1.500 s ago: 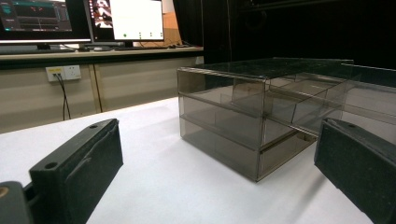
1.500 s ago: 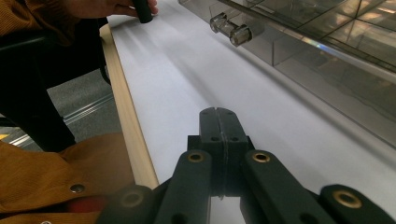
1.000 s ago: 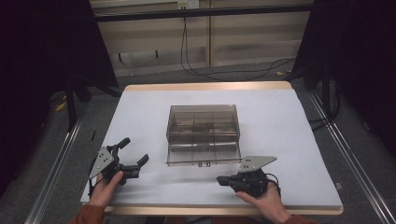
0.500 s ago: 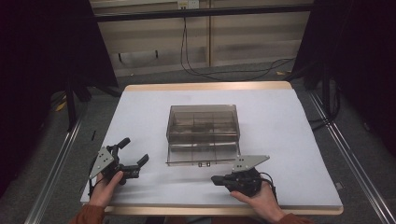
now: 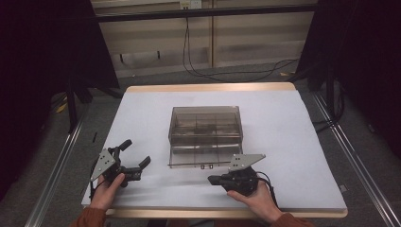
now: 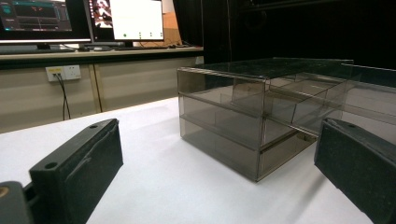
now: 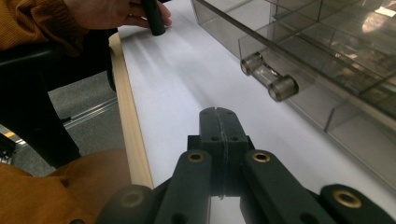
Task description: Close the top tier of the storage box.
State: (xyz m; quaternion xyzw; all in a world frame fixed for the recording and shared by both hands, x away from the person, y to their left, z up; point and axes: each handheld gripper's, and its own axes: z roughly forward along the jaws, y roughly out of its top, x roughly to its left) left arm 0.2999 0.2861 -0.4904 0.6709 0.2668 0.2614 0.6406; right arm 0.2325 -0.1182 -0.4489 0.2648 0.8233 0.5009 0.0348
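The drawer box (image 5: 205,135) stands mid-worktop (image 5: 293,142). The right gripper (image 5: 213,179), fingers pressed together on nothing, lies near the front edge before its handle (image 7: 270,77). The left gripper (image 5: 136,155), fingers wide, sits toward the front-left corner.

Lab: monitors (image 6: 84,21), black curtains (image 5: 42,71), white-covered test table (image 5: 293,142)

Glossy smoky clear-plastic drawer box (image 5: 205,135) on matt white table cover (image 5: 293,142), wooden edge
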